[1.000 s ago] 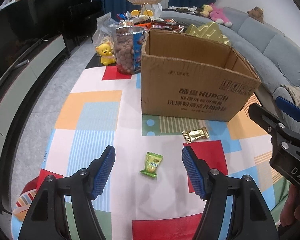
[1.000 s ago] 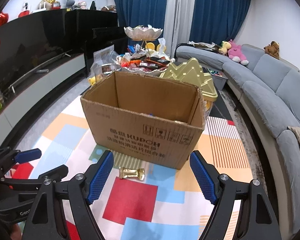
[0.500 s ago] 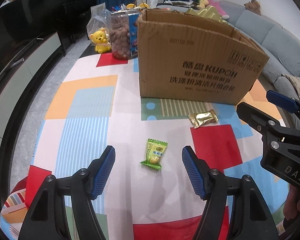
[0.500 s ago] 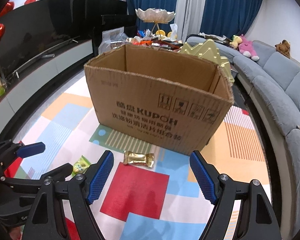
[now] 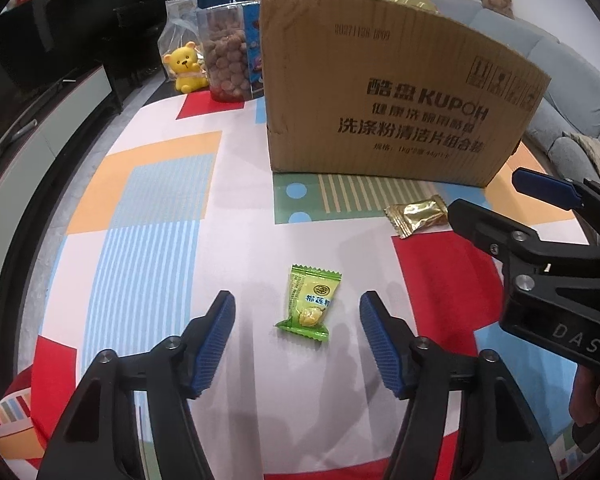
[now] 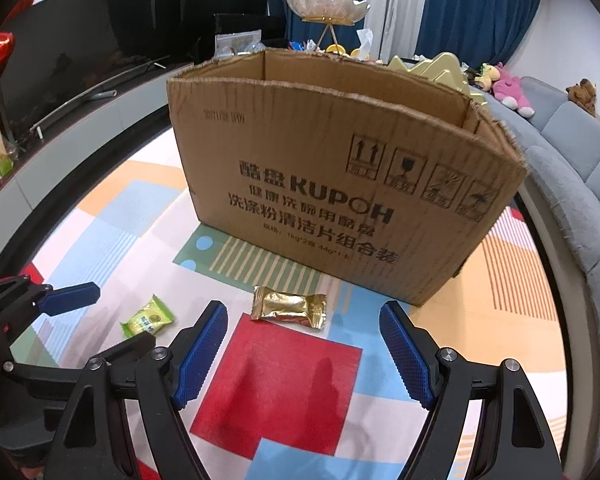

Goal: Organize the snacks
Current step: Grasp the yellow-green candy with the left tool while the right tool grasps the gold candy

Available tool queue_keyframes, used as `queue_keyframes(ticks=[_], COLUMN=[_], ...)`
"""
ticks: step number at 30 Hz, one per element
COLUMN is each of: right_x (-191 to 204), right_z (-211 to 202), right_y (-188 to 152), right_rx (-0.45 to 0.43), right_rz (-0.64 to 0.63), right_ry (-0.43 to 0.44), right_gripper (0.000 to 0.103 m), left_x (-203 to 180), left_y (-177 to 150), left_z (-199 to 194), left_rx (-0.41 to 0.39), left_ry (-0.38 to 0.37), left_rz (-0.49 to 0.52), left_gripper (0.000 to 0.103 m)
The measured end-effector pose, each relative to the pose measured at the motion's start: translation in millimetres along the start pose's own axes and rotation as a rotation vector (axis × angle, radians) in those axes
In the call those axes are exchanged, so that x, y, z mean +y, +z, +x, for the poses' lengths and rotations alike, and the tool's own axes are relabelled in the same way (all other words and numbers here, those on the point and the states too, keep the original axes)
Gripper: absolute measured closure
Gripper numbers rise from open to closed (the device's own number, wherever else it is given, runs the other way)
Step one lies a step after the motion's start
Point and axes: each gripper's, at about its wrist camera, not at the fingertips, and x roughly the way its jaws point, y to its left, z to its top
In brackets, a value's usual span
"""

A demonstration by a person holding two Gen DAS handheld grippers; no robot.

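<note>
Our left gripper (image 5: pixel 296 312), apart and just narrowing, straddles the green candy (image 5: pixel 309 303), lengthwise ahead; our right gripper (image 6: pixel 303 320), apart, faces the crosswise gold candy (image 6: pixel 288 307).

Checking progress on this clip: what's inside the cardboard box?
Only bare inner walls of the cardboard box show above its rim; the front wall hides the bottom, so any contents are unseen.

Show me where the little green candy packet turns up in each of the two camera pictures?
Left wrist view: green candy packet lies low in the centre, between the left claw's open fingers.
Right wrist view: it lies low on the left.
Shared landmark: the cardboard box.
</note>
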Motion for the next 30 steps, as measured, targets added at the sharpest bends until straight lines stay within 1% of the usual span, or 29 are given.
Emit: queue_keyframes(ticks=[4,6,8,11,18,21,23,24,25,26,28,30], right_x=[0.9,1.8,2.4,5.3,10.1,10.1,12.2,13.0,13.3,14.0,16.1,15.8], right_z=[14.6,21.7,29.0,38.6,56.3,61.9,68.1,71.3,73.2,74.3,75.9,76.6], right_y=[-1.6,-2.5,-2.0,-1.7,3.7,4.2,5.7,7.5,7.1,7.5,7.6,5.1], right_rx=[0.017,0.026,0.037,0.053,0.078,0.09,0.104,0.114,0.121,0.119,0.118,0.117], right_rz=[-0.001,-0.002,-0.004,-0.003,-0.002,0.002,0.007,0.008,0.01,0.013,0.011,0.012], right_ry=[0.003,0.003,0.003,0.002,-0.003,-0.005,0.003,0.008,0.019,0.029,0.036,0.045], right_gripper=[0.024,0.024,0.024,0.024,0.024,0.025,0.031,0.038,0.043,0.045,0.049,0.051], left_x=[1.7,2.3,1.9,1.2,-1.8,-4.0,-5.5,-6.5,-7.6,-9.3,-13.1,-14.6], left_y=[-1.3,-2.4,-3.5,-5.4,-6.5,-7.0,-6.9,-6.9,-6.6,-6.7,-7.6,-8.3], left_z=[9.3,13.2,16.8,22.2,22.6,22.3,22.1,22.1,22.2,21.9,20.9,20.2], left_rx=[-0.002,-0.003,0.001,0.008,-0.025,-0.037,-0.042,-0.044,-0.045,-0.047,-0.054,-0.057], left_ry=[0.012,0.013,0.018,0.016,0.011,0.004,0.001,-0.001,-0.004,-0.006,-0.001,0.004], left_rz=[-0.001,-0.001,0.003,0.009,0.02,0.026,0.032,0.037,0.043,0.049,0.068,0.073], left_gripper=[0.045,0.046,0.05,0.052,0.053,0.057,0.062,0.063,0.067,0.07,0.073,0.073])
